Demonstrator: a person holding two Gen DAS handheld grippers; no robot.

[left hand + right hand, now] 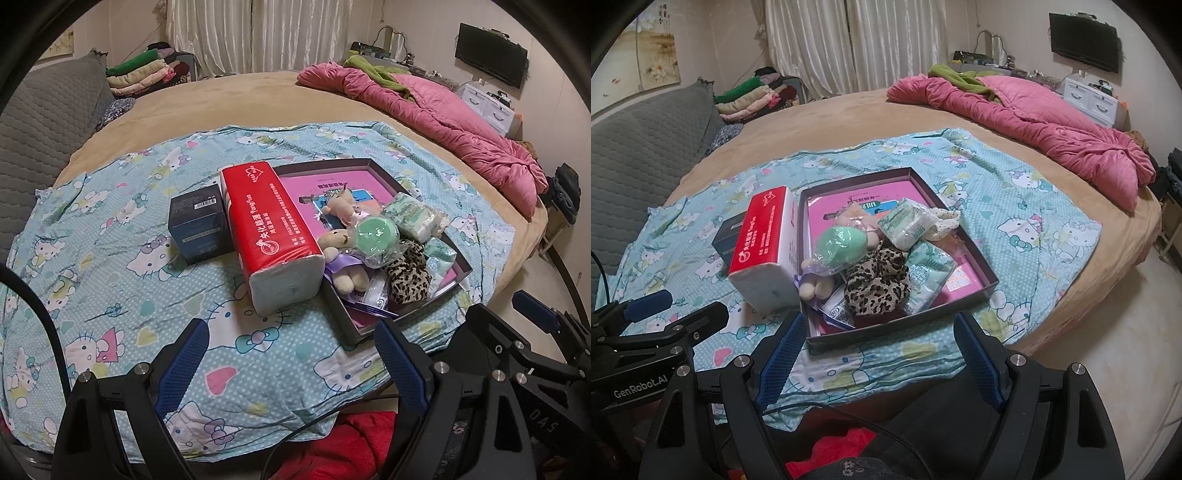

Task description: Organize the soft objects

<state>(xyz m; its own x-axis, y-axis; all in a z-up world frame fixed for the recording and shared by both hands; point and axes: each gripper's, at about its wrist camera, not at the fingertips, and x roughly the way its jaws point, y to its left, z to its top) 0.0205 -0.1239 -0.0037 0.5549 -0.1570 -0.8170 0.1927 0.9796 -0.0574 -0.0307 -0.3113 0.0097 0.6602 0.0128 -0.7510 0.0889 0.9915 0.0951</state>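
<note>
A shallow dark box with a pink inside [373, 164] [982, 254] lies on the Hello Kitty sheet. In it are two small teddy bears [341, 258] [816, 286], a green round item in plastic wrap [376, 234] [840, 242], a leopard-print cloth [408, 275] [877, 286] and green tissue packs [415, 216] [905, 223]. A red tissue pack [269, 229] [764, 243] leans against the box's left wall. My left gripper [291, 343] and right gripper [875, 338] are both open and empty, just short of the box's near edge.
A dark blue carton [197, 223] [726, 238] stands left of the red pack. A pink quilt [443, 122] [1052, 122] lies at the far right of the round bed. Folded clothes [147, 72] are stacked at the back left. A grey headboard [44, 122] is at left.
</note>
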